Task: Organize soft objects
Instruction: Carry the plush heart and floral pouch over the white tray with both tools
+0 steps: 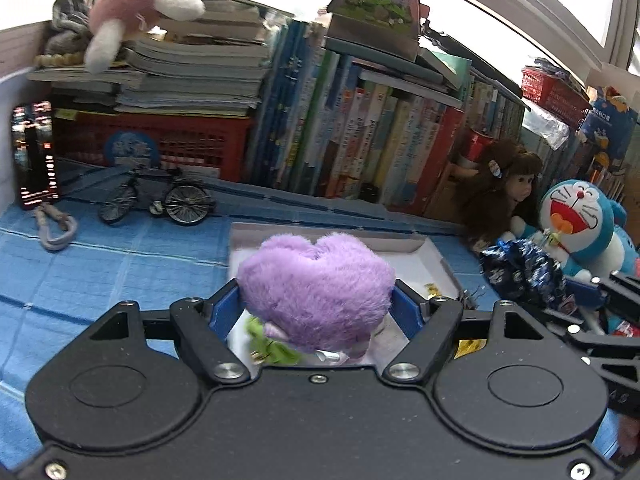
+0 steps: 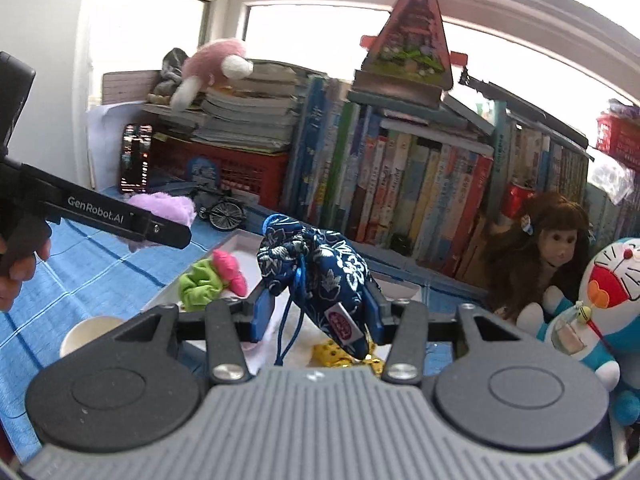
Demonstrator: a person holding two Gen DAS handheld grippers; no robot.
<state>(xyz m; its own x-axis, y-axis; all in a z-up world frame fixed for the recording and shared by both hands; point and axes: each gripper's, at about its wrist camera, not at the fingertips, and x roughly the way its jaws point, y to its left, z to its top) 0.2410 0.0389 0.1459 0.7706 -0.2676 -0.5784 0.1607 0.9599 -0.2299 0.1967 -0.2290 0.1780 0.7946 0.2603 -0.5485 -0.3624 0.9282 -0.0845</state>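
A fluffy purple heart plush (image 1: 320,292) fills the jaws of my left gripper (image 1: 316,312), whose blue pads (image 1: 222,312) press on both its sides; it hangs above a shallow white tray (image 1: 436,260). My right gripper (image 2: 318,316) is shut on a dark blue floral drawstring pouch (image 2: 320,276), its cord dangling over the same tray (image 2: 236,246). In the tray lie a green scrunchie (image 2: 200,286) and a pink scrunchie (image 2: 230,270). In the right wrist view the left gripper's arm (image 2: 120,218) crosses at the left with the purple plush (image 2: 164,204) behind it.
A blue cloth (image 1: 100,272) covers the table. Books (image 1: 360,140) and a red basket (image 1: 160,144) line the back. A toy bicycle (image 1: 160,200), a phone (image 1: 36,156), a doll (image 2: 548,248), a blue cat plush (image 2: 608,292), a paper cup (image 2: 90,334) and gold wrappers (image 2: 336,354) stand around.
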